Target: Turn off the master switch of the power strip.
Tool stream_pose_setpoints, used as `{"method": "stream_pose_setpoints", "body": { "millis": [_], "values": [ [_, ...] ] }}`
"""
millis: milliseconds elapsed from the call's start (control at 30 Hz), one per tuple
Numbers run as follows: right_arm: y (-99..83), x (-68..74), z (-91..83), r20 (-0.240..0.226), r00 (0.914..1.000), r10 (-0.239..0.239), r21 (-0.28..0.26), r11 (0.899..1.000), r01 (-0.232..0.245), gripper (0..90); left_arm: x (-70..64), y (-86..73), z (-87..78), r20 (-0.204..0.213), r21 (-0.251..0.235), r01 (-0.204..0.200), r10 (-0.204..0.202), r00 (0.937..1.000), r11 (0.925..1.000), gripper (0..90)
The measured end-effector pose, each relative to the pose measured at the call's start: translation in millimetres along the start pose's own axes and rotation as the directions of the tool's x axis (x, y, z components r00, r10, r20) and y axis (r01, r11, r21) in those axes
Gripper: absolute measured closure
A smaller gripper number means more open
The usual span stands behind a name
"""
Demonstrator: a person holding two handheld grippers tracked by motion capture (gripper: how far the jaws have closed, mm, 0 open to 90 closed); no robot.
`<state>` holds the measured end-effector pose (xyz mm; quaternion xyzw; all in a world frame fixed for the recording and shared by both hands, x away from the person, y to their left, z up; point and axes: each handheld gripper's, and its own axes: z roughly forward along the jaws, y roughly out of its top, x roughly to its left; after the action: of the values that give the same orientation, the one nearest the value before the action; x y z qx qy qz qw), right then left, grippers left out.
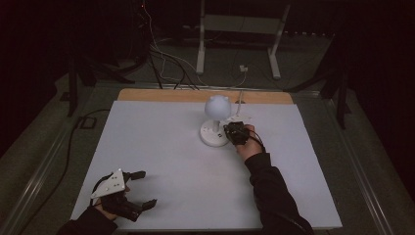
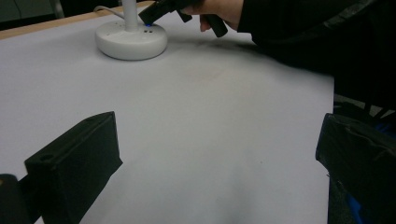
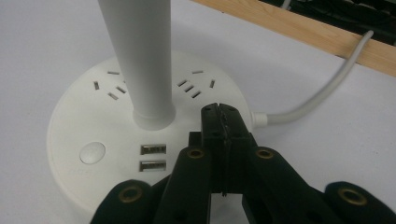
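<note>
Dark room, white table (image 1: 161, 147) | lamp (image 1: 216, 120) at far centre | right gripper (image 3: 223, 122) jaws together, tip on base, likely to press a control | left gripper (image 1: 142, 188) apart, parked near front edge

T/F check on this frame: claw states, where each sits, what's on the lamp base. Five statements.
1. The right claw is shut, its tip over the lamp base. True.
2. The left claw grips the lamp post. False: it is open and holds nothing, near the front left of the table, far from the lamp.
3. The base carries two USB ports side by side with a round button. True.
4. The lamp's cable leaves the base toward the table's front edge. False: it runs toward the wooden back edge.
5. The lamp head lies flat on the table. False: it sits atop the upright post.
</note>
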<state>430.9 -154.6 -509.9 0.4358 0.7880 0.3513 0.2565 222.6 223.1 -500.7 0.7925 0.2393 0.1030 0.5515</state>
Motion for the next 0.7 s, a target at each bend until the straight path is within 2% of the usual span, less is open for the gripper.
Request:
{"method": "stream_pose_setpoints", "body": {
  "millis": [133, 233, 333, 367, 400, 433, 467, 500, 567, 700],
  "values": [
    [0.5, 0.5, 0.0, 0.003, 1.0, 0.004, 0.002, 1.0, -0.004, 90.0, -0.5, 0.1, 0.2, 0.0, 0.002, -0.003, 0.003, 1.0, 1.0, 0.4],
    [0.4, -1.9, -0.1, -0.012, 0.9993, 0.034, 0.002, 0.999, -0.034, 90.0, -0.2, 0.1, 0.1, -0.001, 0.001, -0.002, 0.002, 1.0, 1.0, 0.4],
    [1.9, -1.7, -0.9, -0.01, 0.9993, 0.035, 0.002, 0.999, -0.035, 90.0, -0.6, 0.2, 0.1, -0.003, 0.001, -0.003, 0.003, 1.0, 1.0, 0.4],
    [4.1, -4.8, -3.2, -0.064, 0.9947, 0.08, -0.003, 0.997, -0.081, 89.1, -0.6, 0.2, 0.0, -0.003, 0.001, -0.004, 0.004, 1.0, 1.0, 0.4],
    [4.2, -6.5, -3.1, -0.063, 0.9921, 0.109, 0.01, 0.994, -0.108, 88.3, -0.6, 0.2, 0.0, -0.003, 0.001, -0.004, 0.004, 1.0, 1.0, 0.4],
    [4.2, -6.5, -3.1, -0.063, 0.9921, 0.109, 0.01, 0.994, -0.108, 88.3, -0.6, 0.2, -0.1, -0.003, 0.001, -0.004, 0.004, 1.0, 1.0, 0.4],
    [3.7, -7.1, -3.7, -0.046, 0.9927, 0.112, 0.005, 0.994, -0.112, 86.2, -0.6, 0.2, -0.2, -0.005, 0.001, -0.004, 0.004, 1.0, 1.0, 0.4],
    [3.7, -9.2, -7.6, -0.049, 0.9895, 0.136, -0.017, 0.99, -0.137, 83.8, -0.6, 0.3, -0.4, -0.003, 0.0, -0.004, 0.004, 1.0, 1.0, 0.4],
    [5.5, -9.9, -12.8, -0.044, 0.9903, 0.132, -0.045, 0.99, -0.134, 82.4, -0.3, 0.3, -0.3, -0.002, -0.001, -0.003, 0.003, 1.0, 1.0, 0.4],
    [10.7, -10.3, -21.2, -0.058, 0.99, 0.129, -0.086, 0.987, -0.134, 73.5, -0.3, 0.4, 0.0, 0.0, -0.002, -0.003, 0.003, 1.0, 1.0, 0.3]
  ]
}}
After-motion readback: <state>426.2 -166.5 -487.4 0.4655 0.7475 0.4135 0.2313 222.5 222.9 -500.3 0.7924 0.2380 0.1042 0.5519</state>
